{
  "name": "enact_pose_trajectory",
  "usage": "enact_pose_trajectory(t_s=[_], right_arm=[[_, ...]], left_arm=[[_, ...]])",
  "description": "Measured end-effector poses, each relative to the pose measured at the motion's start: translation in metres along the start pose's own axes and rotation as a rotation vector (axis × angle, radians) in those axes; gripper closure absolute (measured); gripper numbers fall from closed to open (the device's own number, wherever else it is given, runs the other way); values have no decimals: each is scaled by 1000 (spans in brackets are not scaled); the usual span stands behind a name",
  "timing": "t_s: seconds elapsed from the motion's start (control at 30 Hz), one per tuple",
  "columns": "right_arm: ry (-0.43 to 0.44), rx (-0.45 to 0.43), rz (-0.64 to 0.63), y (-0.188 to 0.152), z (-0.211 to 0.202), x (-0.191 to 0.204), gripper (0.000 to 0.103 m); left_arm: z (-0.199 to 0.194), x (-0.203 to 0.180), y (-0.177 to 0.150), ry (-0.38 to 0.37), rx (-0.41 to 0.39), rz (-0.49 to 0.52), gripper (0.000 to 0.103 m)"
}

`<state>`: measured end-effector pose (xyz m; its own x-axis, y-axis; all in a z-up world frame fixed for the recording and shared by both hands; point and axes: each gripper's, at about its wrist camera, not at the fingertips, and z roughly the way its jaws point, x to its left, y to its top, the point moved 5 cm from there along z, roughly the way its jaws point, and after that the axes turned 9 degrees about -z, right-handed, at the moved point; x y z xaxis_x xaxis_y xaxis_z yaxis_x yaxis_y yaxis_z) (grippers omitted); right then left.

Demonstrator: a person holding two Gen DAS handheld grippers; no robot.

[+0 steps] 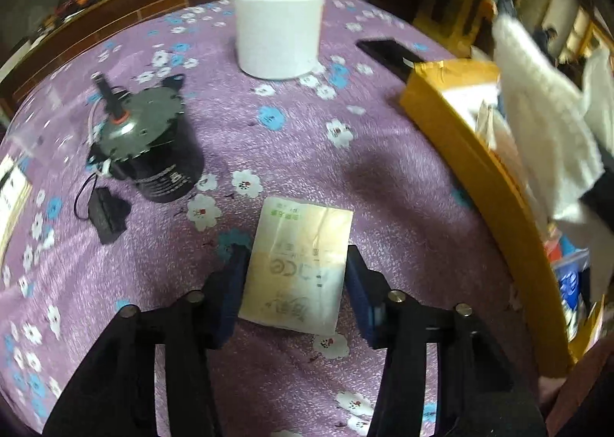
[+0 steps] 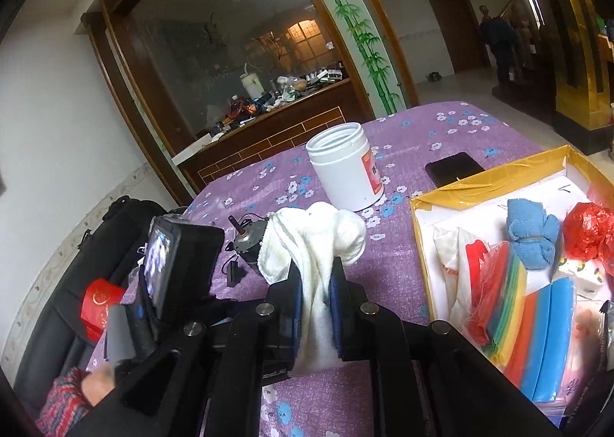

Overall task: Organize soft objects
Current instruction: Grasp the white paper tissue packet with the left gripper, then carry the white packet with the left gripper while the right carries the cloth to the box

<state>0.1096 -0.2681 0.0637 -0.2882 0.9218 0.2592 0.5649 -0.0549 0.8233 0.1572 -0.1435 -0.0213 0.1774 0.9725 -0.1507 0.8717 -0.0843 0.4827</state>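
Note:
My right gripper is shut on a white towel and holds it above the purple flowered table, left of the yellow box. The towel also shows in the left wrist view, hanging over the box. My left gripper is open, its fingers on either side of a flat pale packet that lies on the tablecloth. The box holds a blue cloth, a red plastic bag and coloured sponges.
A white open jar stands at the back of the table. A black motor with a small plug sits at the left. A black phone lies behind the box. A dark sofa is left of the table.

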Motion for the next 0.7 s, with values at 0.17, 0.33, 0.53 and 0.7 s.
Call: enact_pose_trajectory(t_s=[0.17,0.33,0.53,0.7], right_arm=[[-4,0,1,0,0,0,90],[-13,7,0,-1,2,-1,90],[-24,29,-22,-5,8,2,90],[-30,36,-36,-8,11,4,90]], left_arm=[[-28,6,-4,-26,-67,-84,57],[-62,7,-15,-28,-198,-161,57],[-72,16,-15,-20,-302,-181,57],[-79,17,-11,-2,-360,-156,57]])
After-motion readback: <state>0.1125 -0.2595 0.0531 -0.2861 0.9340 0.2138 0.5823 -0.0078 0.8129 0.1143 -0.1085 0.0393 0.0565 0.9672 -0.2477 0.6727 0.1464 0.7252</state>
